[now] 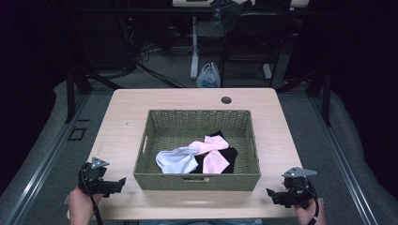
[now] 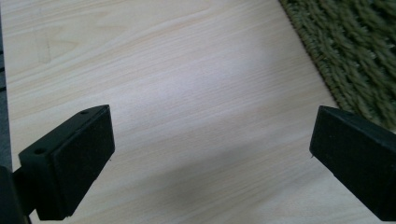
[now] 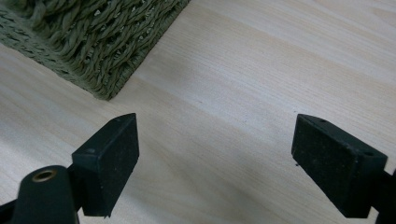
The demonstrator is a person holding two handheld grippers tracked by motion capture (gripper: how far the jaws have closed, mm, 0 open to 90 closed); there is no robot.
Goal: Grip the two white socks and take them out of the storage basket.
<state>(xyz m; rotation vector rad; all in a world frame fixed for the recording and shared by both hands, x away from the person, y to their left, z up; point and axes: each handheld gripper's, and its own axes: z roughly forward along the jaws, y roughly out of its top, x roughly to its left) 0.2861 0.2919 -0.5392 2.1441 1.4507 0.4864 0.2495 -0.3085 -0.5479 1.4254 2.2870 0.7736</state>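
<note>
Inside the woven basket [image 1: 197,180], the black garment [image 1: 228,155] lies mostly hidden under pink socks [image 1: 212,152] and a white sock [image 1: 177,159]. Left gripper [image 1: 121,183] and right gripper [image 1: 270,192] hover over the table [image 1: 122,122], jaws wide apart, holding nothing.

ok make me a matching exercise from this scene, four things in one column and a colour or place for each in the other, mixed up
Things:
1. basket
2. top sock
3. left gripper
4. right gripper

Colour or place:
A. pink, lying across the other socks
B. near the table's front right corner, jaws open
C. green woven, in the middle of the table
D. near the table's front left corner, jaws open

Pairs: 1-C, 2-A, 3-D, 4-B
</note>
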